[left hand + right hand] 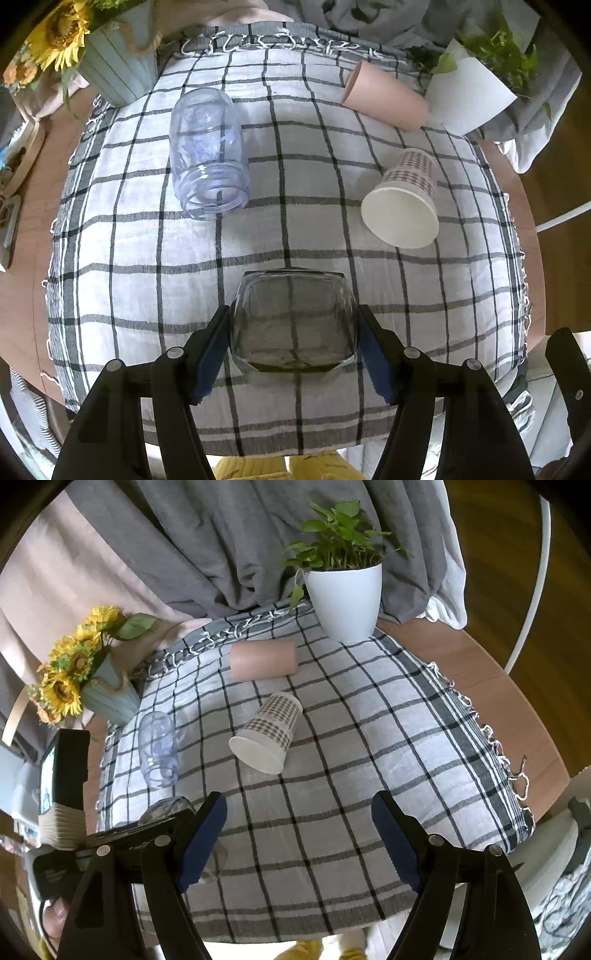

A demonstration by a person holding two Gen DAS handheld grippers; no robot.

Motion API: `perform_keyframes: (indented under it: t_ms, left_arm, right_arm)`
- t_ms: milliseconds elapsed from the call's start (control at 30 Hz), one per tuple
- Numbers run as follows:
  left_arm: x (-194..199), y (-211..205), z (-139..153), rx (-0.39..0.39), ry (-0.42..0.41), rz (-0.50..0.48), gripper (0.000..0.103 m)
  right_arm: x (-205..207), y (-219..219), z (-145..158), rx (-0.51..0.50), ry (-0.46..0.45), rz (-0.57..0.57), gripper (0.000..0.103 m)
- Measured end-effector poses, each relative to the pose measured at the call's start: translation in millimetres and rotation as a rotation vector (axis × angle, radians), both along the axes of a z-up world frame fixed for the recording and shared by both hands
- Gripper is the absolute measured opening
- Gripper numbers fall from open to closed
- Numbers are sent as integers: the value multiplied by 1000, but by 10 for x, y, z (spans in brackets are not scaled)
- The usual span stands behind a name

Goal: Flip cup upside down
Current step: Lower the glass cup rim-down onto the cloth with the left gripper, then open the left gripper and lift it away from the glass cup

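A dark smoked glass cup (293, 319) lies between the blue pads of my left gripper (293, 350), which is shut on its sides near the cloth's front edge; its wide flat end faces the camera. In the right wrist view the glass (162, 808) shows partly behind the left gripper at lower left. My right gripper (299, 834) is open and empty above the checked cloth (332, 775). A clear bluish plastic jar (208, 155), a checked paper cup (404, 199) and a pink cup (384, 96) lie on their sides.
A white pot with a green plant (343, 598) stands at the back right, a pale blue vase with sunflowers (107, 694) at the back left. The cloth covers a round wooden table (498, 686). Grey curtains (221, 546) hang behind.
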State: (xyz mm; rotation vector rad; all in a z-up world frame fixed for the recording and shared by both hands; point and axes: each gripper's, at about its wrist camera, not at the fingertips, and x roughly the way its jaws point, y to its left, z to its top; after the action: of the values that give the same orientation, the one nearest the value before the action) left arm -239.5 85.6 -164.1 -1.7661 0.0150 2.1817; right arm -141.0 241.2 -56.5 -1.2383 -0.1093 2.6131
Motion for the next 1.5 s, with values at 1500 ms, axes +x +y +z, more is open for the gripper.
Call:
perform_keyframes:
  t_ms: [1500]
  left_arm:
    - [1367, -530, 845, 43, 327, 154, 102]
  right_arm:
    - [1089, -300, 431, 114, 203, 165, 89]
